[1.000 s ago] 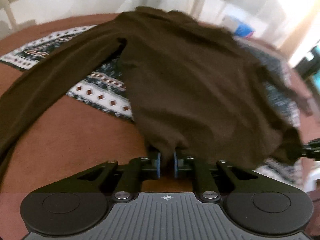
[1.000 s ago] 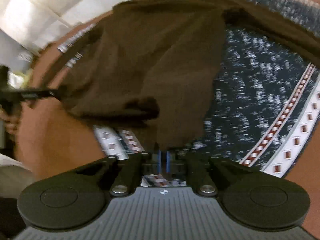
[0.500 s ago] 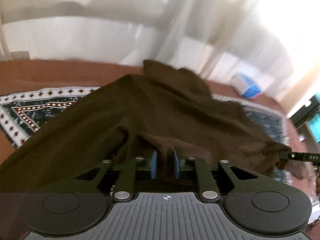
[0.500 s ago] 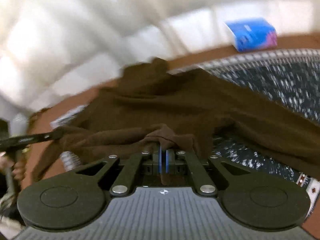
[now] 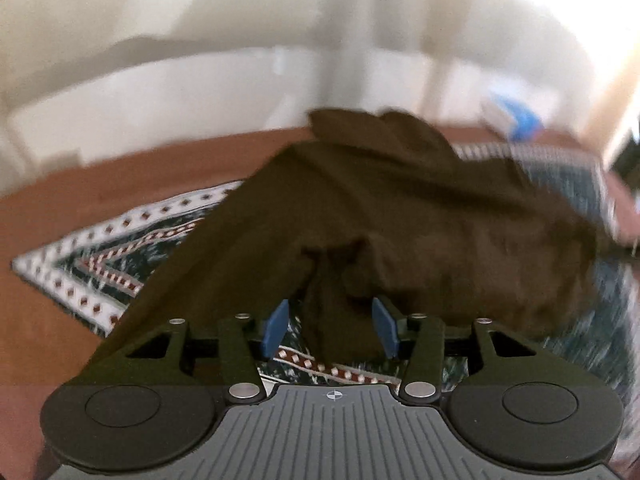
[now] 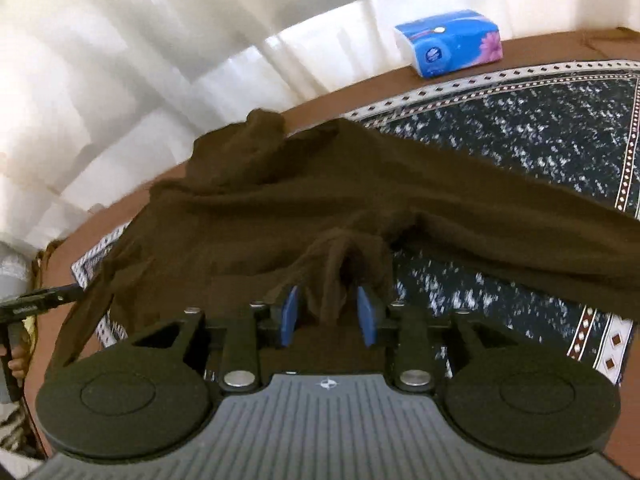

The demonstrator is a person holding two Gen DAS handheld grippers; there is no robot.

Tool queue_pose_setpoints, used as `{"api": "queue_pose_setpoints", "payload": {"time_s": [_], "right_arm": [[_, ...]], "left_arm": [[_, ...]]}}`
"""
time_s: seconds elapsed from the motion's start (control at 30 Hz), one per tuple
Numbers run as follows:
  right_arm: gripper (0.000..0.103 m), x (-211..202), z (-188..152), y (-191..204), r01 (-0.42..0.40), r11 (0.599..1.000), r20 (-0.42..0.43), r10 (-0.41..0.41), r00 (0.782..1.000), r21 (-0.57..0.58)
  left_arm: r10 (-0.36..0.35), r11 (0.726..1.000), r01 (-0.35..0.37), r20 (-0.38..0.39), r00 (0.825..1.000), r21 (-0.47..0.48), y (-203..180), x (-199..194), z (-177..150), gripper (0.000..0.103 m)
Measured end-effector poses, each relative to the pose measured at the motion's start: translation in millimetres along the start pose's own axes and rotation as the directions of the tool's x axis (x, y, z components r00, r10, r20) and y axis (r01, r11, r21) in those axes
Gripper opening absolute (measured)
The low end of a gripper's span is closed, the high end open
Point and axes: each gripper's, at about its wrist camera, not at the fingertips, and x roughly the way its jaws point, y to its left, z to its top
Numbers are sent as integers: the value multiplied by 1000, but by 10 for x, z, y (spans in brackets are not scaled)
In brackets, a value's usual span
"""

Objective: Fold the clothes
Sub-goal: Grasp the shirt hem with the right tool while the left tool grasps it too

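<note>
So both grippers are letting go right now. The left gripper (image 5: 330, 326) has its jaws opening, and a bunched corner of the brown top (image 5: 420, 216) hangs loose in the gap; the blue pads aren't pressing on it. Same story on the right gripper (image 6: 331, 314): jaws opening, a pinched-up ridge of cloth standing between the pads with daylight on either side.

The top lies spread on the patterned mat (image 6: 540, 120) on the brown table (image 6: 320, 100), directly ahead of both tools. Its near hem edge runs crosswise between the two grippers, one at each end, with the body stretching away toward the far edge, where a lump of cloth (collar or hood, can't tell) sits. One sleeve trails off long to the right in the right wrist view.

My guess: the next fold turns on that crosswise hem line, and neither hand is clearly nearer, since each sits right at its own corner. The tissue pack (image 6: 448, 42) is well apart.
</note>
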Motion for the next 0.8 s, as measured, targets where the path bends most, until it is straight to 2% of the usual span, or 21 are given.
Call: {"api": "queue_pose_setpoints", "payload": {"time_s": [0.07, 0.13, 0.2, 0.4, 0.57, 0.8], "right_arm": [[39, 58, -42, 59, 13, 1000, -14, -13, 1000, -28], [44, 144, -62, 102, 28, 998, -29, -30, 999, -50], [44, 227, -82, 145, 44, 996, -43, -47, 998, -72], [45, 261, -53, 194, 133, 982, -9, -135, 991, -133], [45, 337, 40, 131, 101, 991, -19, -103, 995, -88], [43, 530, 75, 161, 79, 993, -57, -84, 995, -89]], "left_arm": [[27, 998, -27, 2, 1000, 56, -139, 127, -22, 62], [23, 997, -23, 5, 1000, 71, -221, 246, -12, 62], [15, 996, -16, 9, 1000, 87, -261, 299, 14, 63], [-6, 992, 6, -1, 1000, 128, -330, 419, 70, 65], [-35, 994, 36, -10, 999, 108, -326, 449, 82, 65], [-60, 990, 64, -30, 998, 125, -336, 517, 80, 63]]}}
